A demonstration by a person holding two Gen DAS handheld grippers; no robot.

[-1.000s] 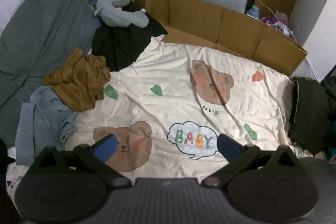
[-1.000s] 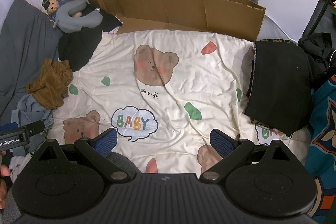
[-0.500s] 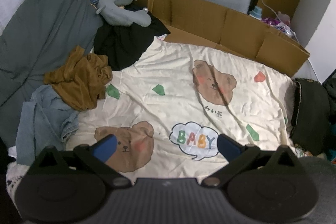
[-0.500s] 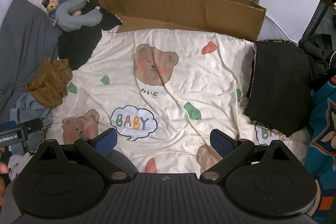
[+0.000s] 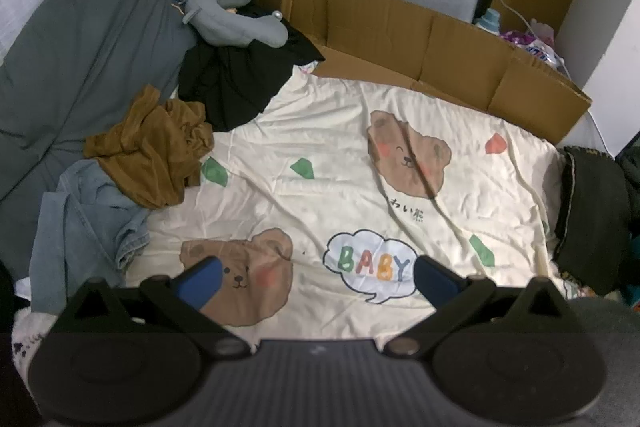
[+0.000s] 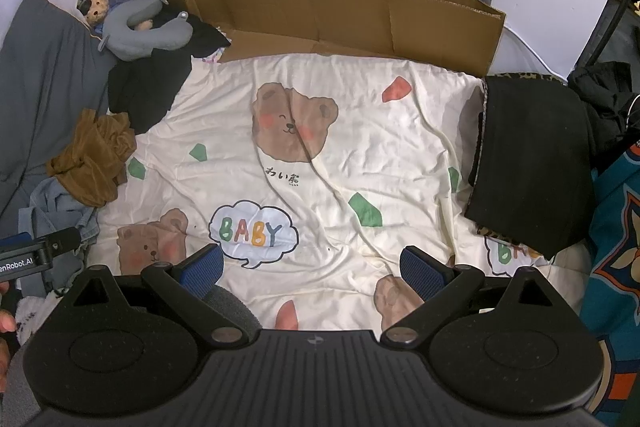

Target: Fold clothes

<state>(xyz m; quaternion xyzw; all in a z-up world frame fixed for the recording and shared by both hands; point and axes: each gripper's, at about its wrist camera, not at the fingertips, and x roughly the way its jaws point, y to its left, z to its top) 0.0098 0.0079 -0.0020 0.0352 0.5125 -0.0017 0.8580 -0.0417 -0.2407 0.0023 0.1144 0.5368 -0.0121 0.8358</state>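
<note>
Both tongs (image 5: pixel 318 279) (image 6: pixel 310 267) spread wide, empty, above bear blanket (image 6: pixel 360 147).

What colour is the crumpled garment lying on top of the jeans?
Mustard brown, clearest in the left wrist view.

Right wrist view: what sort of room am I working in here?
Most likely a bedroom: a bear-print sheet spread over a bed, a grey pillow beside loose clothes, and a stuffed toy.
</note>
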